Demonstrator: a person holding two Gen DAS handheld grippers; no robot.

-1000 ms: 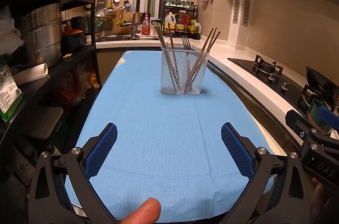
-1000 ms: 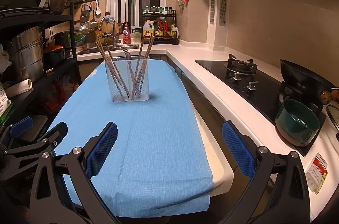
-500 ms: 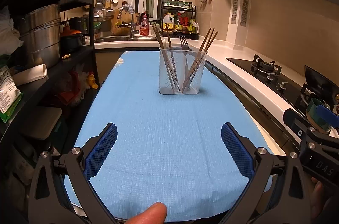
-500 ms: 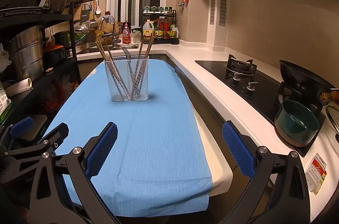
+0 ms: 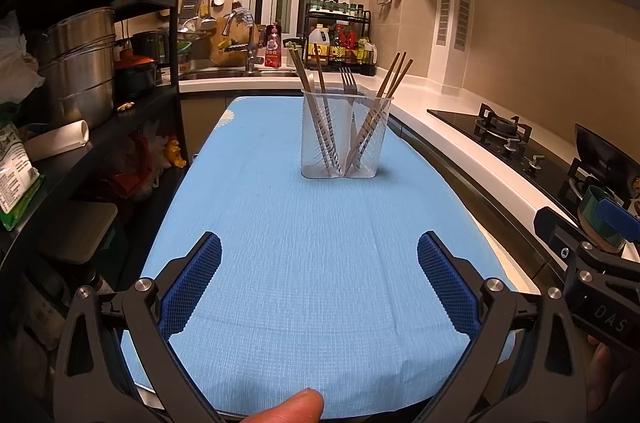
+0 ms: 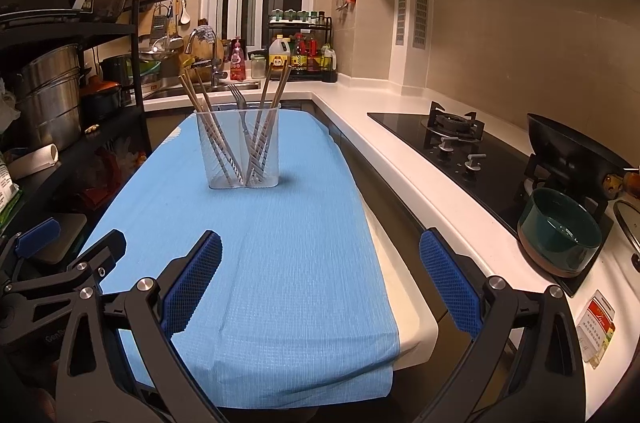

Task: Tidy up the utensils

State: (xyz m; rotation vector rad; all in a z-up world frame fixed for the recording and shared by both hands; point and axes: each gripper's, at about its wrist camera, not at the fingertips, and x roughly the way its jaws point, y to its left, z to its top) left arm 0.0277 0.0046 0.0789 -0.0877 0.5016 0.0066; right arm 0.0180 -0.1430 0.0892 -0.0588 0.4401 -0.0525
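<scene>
Above the near end of the blue cloth [image 5: 320, 243], the left gripper [image 5: 319, 265] hangs with its blue-padded jaws spread wide and nothing between them; a fingertip [image 5: 292, 408] shows at the bottom edge of its view. Beside it, over the cloth's right edge, the right gripper [image 6: 320, 265] is likewise released and empty, jaws wide apart. Well ahead of both, toward the far end of the cloth, stands a clear plastic utensil holder [image 5: 346, 137] with two compartments. Brown chopsticks [image 5: 318, 103] lean in the left compartment, more chopsticks lean in the right, and a metal fork [image 5: 350, 83] stands tines-up near the middle. To the right runs a white counter [image 6: 400, 159] with a black gas hob [image 6: 452, 139] and a dark green pot [image 6: 560, 235]. To the left is a black shelf rack [image 5: 80, 71] carrying steel pots [image 5: 78, 63].
</scene>
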